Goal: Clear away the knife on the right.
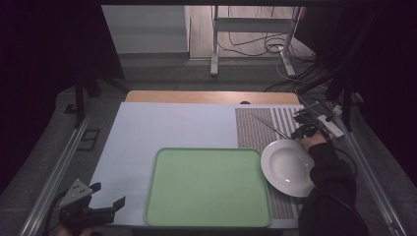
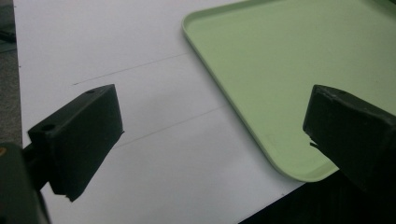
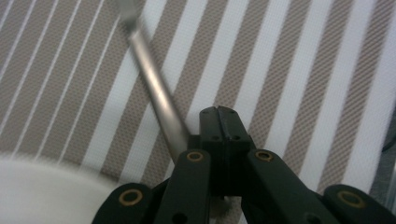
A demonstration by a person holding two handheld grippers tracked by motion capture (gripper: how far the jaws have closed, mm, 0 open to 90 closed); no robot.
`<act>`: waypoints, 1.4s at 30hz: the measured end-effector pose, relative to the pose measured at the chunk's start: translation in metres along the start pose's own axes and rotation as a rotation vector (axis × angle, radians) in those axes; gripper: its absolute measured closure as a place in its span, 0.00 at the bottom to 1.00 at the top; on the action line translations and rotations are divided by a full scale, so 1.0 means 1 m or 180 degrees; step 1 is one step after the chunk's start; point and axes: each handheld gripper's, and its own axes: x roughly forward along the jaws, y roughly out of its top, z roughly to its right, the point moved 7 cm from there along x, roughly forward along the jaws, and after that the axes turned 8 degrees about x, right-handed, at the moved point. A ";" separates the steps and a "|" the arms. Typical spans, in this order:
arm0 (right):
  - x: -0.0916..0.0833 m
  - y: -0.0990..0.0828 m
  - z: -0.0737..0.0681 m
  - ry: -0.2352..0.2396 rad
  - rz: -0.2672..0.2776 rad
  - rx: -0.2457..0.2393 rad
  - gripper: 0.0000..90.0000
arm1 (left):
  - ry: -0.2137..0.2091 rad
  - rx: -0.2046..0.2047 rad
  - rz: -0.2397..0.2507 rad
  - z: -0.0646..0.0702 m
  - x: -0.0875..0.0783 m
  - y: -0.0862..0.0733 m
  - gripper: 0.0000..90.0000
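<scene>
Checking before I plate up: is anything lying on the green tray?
No, the tray is bare in the high view, and the plate sits beside it on the striped mat.

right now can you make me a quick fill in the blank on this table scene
1. The right gripper has its fingers shut on a metal ____.
2. The white plate lies partly on the ____ placemat.
3. The tray is coloured ____.
4. The left gripper hovers with its fingers ____.

Missing words: utensil; striped; green; open
</scene>
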 end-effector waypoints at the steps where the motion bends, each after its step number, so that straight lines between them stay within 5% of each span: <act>1: -0.002 -0.003 -0.001 0.0040 -0.0064 -0.0016 1.00 | 0.0000 0.0002 0.0000 0.000 0.000 0.000 0.05; 4: -0.004 -0.006 -0.002 0.0090 -0.0108 -0.0033 1.00 | -0.0002 0.0000 0.0001 0.000 0.000 0.000 0.05; 10: -0.013 0.013 0.001 0.0054 0.0423 0.0148 0.58 | -0.0007 0.0000 -0.0003 0.000 0.001 0.001 0.05; 16: -0.001 0.017 -0.009 0.0072 0.0318 0.0155 0.11 | -0.0007 0.0004 -0.0004 0.000 0.001 0.000 0.05; 21: 0.010 0.018 -0.018 0.0069 0.0160 0.0100 0.00 | -0.0009 0.0001 -0.0002 0.000 0.001 0.000 0.05; 27: 0.018 0.021 -0.023 0.0059 0.0118 0.0071 0.00 | -0.0012 -0.0002 -0.0001 0.000 0.001 0.000 0.05; 30: 0.021 0.020 -0.024 -0.0058 0.0073 -0.0046 0.09 | -0.0011 -0.0002 -0.0001 0.000 0.001 0.000 0.05; 32: 0.021 0.020 -0.025 0.0008 0.0066 -0.0055 0.15 | -0.0011 -0.0002 -0.0001 0.000 0.001 0.000 0.05; 40: 0.013 0.022 -0.034 0.0184 0.0120 -0.0273 0.82 | -0.0008 0.0003 -0.0009 0.000 0.001 0.000 0.05; 42: 0.012 0.021 -0.036 0.0210 0.0089 -0.0421 0.88 | -0.0007 0.0000 -0.0007 0.000 0.001 0.000 0.05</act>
